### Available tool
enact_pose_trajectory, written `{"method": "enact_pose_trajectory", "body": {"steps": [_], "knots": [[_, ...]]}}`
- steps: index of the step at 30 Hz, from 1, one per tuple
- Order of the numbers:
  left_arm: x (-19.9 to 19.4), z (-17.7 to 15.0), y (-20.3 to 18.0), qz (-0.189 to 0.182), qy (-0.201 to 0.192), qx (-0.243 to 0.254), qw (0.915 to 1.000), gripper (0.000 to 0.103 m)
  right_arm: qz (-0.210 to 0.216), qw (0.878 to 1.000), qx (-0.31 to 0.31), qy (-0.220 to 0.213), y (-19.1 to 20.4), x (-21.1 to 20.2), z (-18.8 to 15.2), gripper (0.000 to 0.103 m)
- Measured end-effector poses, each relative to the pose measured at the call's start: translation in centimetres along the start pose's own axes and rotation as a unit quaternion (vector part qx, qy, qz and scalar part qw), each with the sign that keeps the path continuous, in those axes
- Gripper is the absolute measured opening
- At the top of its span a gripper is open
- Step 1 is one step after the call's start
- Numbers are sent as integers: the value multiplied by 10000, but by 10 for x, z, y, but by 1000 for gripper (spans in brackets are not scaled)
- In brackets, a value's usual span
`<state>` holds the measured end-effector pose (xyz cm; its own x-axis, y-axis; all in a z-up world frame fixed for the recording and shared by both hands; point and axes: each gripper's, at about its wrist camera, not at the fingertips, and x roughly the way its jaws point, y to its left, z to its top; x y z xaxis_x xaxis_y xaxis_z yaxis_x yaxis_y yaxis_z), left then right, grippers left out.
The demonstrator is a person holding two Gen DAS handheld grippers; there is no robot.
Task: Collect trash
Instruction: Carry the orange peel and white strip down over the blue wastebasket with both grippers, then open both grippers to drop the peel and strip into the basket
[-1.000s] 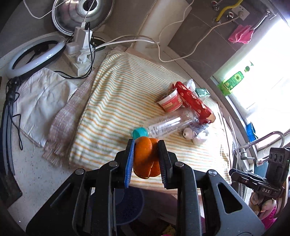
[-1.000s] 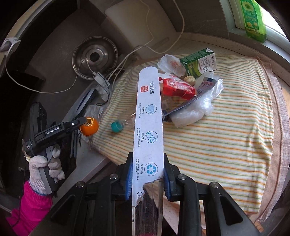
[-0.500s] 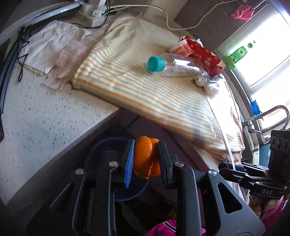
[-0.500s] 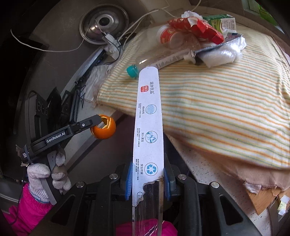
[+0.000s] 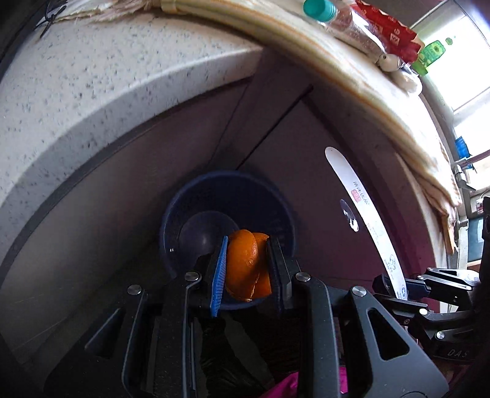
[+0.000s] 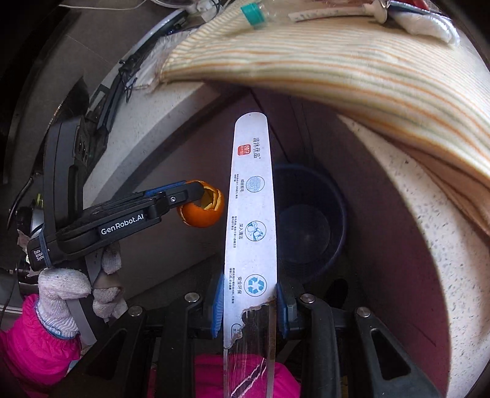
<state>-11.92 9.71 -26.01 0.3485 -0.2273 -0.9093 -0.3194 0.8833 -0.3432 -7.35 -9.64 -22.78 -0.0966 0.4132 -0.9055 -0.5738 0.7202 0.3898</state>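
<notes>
Speckled stone makes up the counter edge (image 5: 101,76) arching over everything I see, with the striped cloth (image 6: 352,70) draped across its top. Below it, on the floor against the dark cabinet front, stands the blue bin (image 5: 228,214), which looks empty from what I can see of its inside.

My left gripper (image 5: 246,263) points down over the bin's mouth, its tongs clamped on the orange peel (image 5: 246,264). My right gripper (image 6: 249,306) hangs beside it, tongs closed on the long white wrapper (image 6: 249,214), whose free end reaches out above the bin's rim in the right wrist view. A gloved hand (image 6: 72,294) with a pink sleeve holds the left tool.

I judge the task as only just under way: two pieces are carried to the bin but neither is dropped. Up on the cloth more rubbish waits, including a clear bottle with a teal cap (image 5: 318,9), a red packet (image 5: 389,27) and something small and white I cannot identify.
</notes>
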Motion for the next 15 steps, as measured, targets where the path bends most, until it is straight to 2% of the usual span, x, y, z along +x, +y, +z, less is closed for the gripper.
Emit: {"method": "enact_pose_trajectory", "body": {"steps": [15], "knots": [[74,-28,13,237,641,44,9977,24,-529,9966,206,592,-23,79,-1,28]]}}
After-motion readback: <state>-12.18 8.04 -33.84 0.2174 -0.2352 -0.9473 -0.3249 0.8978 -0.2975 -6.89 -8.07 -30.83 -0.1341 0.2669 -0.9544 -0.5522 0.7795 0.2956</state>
